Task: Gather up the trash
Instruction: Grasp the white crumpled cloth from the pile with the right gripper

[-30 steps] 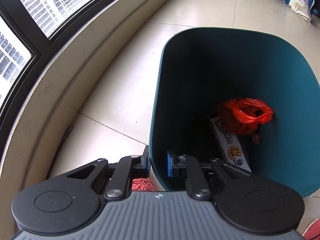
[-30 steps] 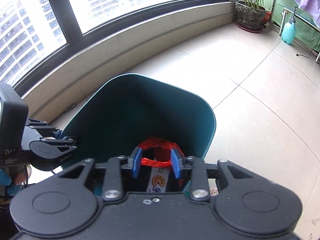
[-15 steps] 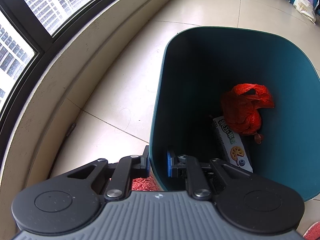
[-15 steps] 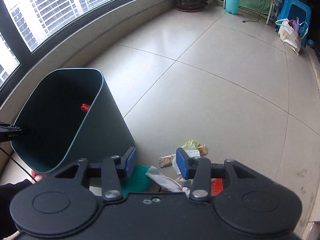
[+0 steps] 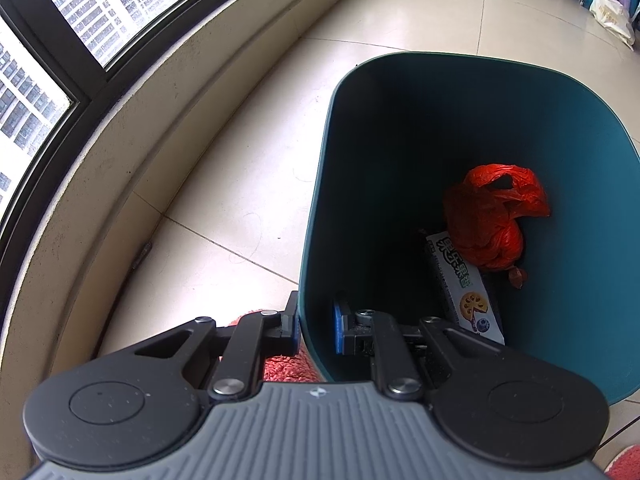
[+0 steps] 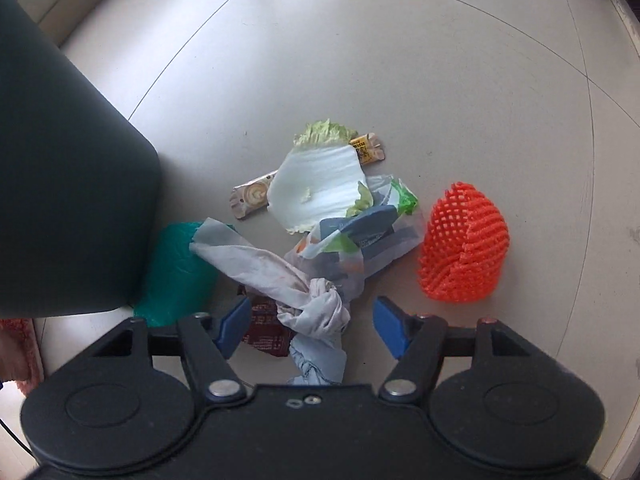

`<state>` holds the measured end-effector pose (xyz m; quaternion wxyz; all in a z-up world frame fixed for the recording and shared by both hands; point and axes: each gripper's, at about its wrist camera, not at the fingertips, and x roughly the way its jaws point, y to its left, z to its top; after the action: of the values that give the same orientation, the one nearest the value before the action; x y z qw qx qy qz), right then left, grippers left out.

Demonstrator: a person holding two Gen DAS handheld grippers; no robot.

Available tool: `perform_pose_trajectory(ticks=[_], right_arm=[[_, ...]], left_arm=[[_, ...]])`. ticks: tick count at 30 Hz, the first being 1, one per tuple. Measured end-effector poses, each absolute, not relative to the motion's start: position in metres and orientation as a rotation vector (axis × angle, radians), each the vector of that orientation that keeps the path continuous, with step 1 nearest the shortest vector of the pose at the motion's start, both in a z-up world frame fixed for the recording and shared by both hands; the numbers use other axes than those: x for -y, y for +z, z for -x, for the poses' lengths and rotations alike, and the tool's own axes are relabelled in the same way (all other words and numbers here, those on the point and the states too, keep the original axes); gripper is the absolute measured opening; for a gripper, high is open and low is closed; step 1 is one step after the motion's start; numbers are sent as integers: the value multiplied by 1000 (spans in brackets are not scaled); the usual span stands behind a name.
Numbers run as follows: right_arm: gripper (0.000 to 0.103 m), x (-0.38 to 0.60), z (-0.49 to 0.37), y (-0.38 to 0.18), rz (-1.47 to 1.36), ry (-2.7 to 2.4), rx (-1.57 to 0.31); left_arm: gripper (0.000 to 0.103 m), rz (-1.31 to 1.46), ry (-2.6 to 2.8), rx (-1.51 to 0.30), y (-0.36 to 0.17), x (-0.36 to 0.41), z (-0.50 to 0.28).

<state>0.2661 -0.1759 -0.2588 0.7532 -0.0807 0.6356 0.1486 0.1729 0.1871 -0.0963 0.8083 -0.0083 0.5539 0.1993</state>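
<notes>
Your left gripper (image 5: 316, 330) clamps the bin (image 5: 460, 80) rim; your right gripper (image 6: 312, 326), jaws wide, hovers over the knotted rag (image 6: 316, 312): lower and close next.

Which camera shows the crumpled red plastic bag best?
The left wrist view: the crumpled red plastic bag lies in plain sight inside the dark teal plastic bin, on a printed carton. The right wrist view shows only the bin's outer wall, not the bag.
</notes>
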Motion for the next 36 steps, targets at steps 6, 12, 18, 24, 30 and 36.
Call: perform_pose_trajectory(ticks=[6,12,18,24,30,36], right_arm=[[66,174,-272,-291,138,291,-1422],[51,176,-273,-304,131,268,-1441],[24,180,-271,-279,136,298,-1407],[20,178,-269,-220,195,359,-1324],[20,176,-263,-128,225,439,-1193],[20,171,-247,-48,209,497,-1066]], left_arm=[[15,21,416,-1186,-96,-188,-172],[15,12,412,-1184,-96,-188,-172],[15,3,413,-1180,-97,-187,-172],[15,-8,424,-1177,-97,-183,-172],[15,2,425,-1180,-97,-184,-172],[15,6,424,-1181,-97,-185,-172]])
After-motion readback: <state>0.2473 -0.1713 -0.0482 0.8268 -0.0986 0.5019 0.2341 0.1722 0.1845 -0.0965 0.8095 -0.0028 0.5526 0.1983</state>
